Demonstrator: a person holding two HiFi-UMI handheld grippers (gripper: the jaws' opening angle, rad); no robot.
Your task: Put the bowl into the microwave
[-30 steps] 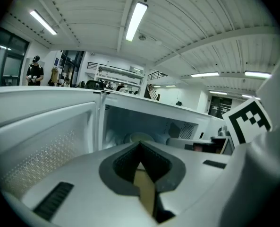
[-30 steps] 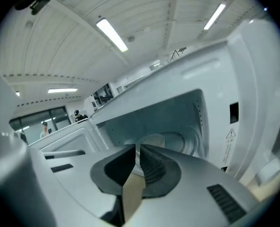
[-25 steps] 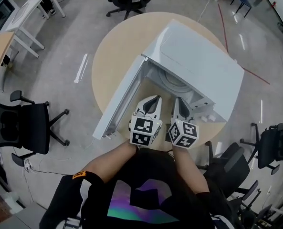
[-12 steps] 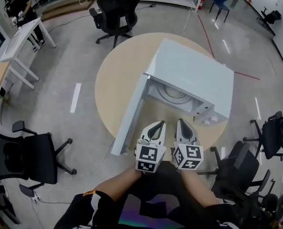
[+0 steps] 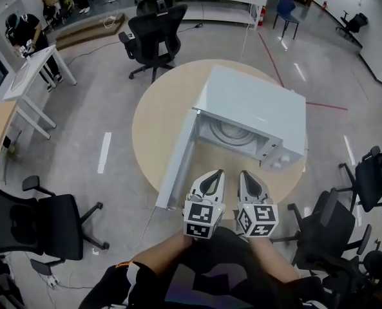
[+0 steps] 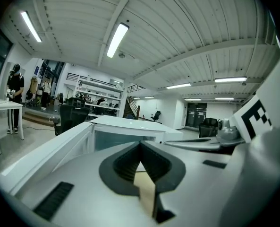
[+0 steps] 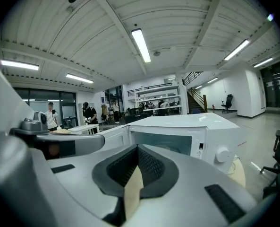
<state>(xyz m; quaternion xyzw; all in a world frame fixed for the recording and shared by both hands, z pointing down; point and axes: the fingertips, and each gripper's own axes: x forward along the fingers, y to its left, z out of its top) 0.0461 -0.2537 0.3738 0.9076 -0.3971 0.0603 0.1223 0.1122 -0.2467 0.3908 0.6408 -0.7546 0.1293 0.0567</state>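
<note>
At lower centre of the head view we see the left gripper (image 5: 212,174) and the right gripper (image 5: 247,176) side by side, both clenched on nothing. They sit just short of the microwave (image 5: 255,105) on the round table (image 5: 153,118). Its door (image 5: 179,154) stands open at left. The bowl (image 5: 232,132) lies inside the cavity, beyond the tips. Only the right gripper view shows the dial (image 7: 221,155).

A round table (image 5: 157,116) carries a white microwave (image 5: 255,106) (door open).
</note>
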